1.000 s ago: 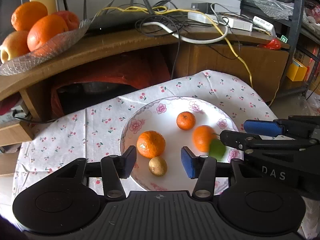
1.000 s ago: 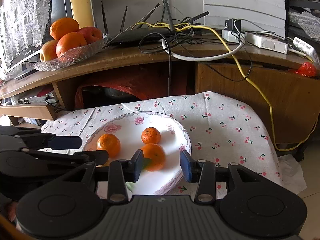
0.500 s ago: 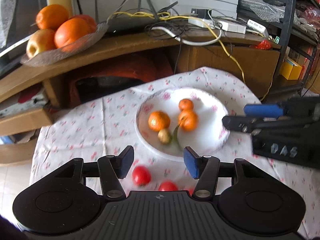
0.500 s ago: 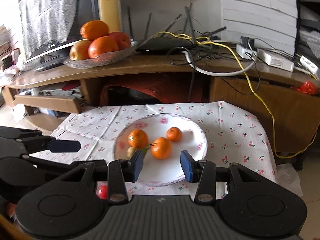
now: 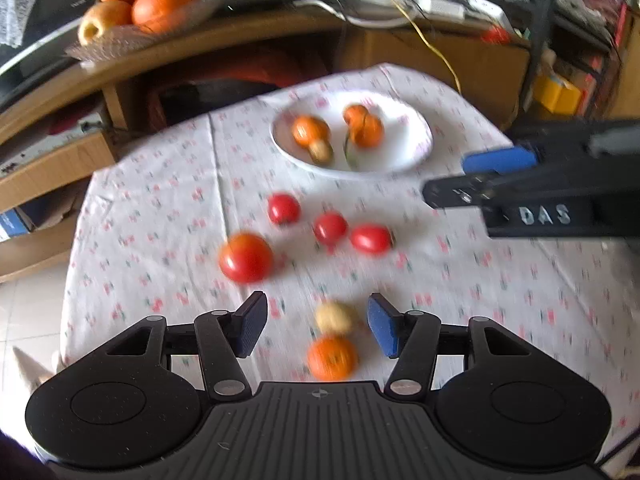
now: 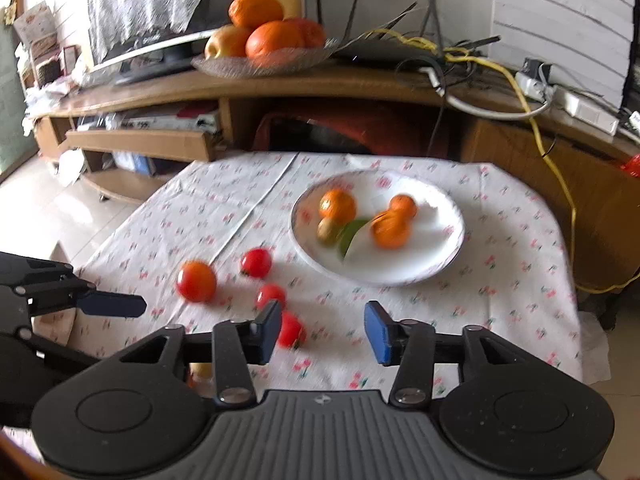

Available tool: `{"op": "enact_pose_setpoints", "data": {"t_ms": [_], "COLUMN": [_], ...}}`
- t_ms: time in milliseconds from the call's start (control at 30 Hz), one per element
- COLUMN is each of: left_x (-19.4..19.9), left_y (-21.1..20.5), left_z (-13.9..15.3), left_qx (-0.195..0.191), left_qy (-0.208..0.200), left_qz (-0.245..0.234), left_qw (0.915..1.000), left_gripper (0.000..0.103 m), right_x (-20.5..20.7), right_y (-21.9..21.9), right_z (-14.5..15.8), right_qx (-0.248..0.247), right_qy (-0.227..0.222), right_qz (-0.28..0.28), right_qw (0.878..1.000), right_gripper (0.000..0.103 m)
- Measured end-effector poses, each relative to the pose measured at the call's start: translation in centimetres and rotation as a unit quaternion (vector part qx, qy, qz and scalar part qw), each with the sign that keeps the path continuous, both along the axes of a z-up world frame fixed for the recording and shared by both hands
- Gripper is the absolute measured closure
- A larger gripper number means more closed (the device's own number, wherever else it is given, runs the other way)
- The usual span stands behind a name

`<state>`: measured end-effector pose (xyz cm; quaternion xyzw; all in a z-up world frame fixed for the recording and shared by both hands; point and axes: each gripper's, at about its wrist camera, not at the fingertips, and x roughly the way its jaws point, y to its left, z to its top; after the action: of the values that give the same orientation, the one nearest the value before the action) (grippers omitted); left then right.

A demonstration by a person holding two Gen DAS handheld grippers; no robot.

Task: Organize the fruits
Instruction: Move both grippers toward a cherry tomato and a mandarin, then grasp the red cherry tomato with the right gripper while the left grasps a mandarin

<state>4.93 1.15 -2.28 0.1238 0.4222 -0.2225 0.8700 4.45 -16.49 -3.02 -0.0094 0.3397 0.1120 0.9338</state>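
A white floral plate (image 5: 416, 136) (image 6: 436, 256) on the flowered cloth holds three oranges (image 6: 337, 205), a small brown fruit (image 6: 328, 231) and a green leaf (image 6: 350, 234). Several red tomatoes (image 5: 245, 257) (image 6: 195, 281) lie on the cloth in front of the plate. A pale round fruit (image 5: 335, 318) and an orange (image 5: 332, 358) sit between the fingers of my open left gripper (image 5: 316, 330), not gripped. My right gripper (image 6: 322, 330) is open and empty above the cloth, with a tomato (image 6: 291, 330) by its left finger.
A glass dish of oranges and apples (image 6: 264, 60) stands on the wooden shelf (image 6: 360, 84) behind the table. Cables and a power strip (image 6: 576, 104) clutter the shelf's right side. The table's cloth edges drop off to the left and right, with tiled floor (image 6: 48, 208) beyond.
Both grippers have pulled back from the plate toward the near side of the table. The tomatoes, the pale fruit and a loose orange have come into view. Both stay open.
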Motion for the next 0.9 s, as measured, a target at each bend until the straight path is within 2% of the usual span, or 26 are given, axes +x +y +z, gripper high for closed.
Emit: {"op": "enact_pose_setpoints", "data": {"t_ms": [300,633,800,833,900], "left_x": [-0.8,-0.9,-0.9,-0.9,-1.0], "left_y": [-0.5,-0.4,-0.2,-0.2,-0.2], "left_z": [-3.0,-4.2,-4.2,-4.2,-4.2], "left_qx": [0.028,0.043,0.04,0.039,0.034], "left_qy": [0.03,0.039,0.034,0.033,0.037], "left_qz": [-0.021,-0.031,-0.033,-0.034,-0.042], "left_qw": [0.999,0.9978,0.9981,0.9981,0.9979], "left_gripper": [0.04,0.04,0.04,0.04,0.056], "right_x": [1.3,4.1,5.2,5.3,5.2], "right_y": [1.1,3.4,4.4,4.6,4.5], "right_z": [-2.3,-4.3,-5.6,-5.9,-6.2], "right_qx": [-0.015,-0.033,-0.049,-0.055,-0.059], "right_qy": [0.02,0.036,0.055,0.06,0.063], "right_qz": [0.038,0.089,0.09,0.088,0.085], "right_qw": [0.999,0.995,0.993,0.993,0.993], "right_gripper": [0.054,0.054,0.056,0.063,0.068]}}
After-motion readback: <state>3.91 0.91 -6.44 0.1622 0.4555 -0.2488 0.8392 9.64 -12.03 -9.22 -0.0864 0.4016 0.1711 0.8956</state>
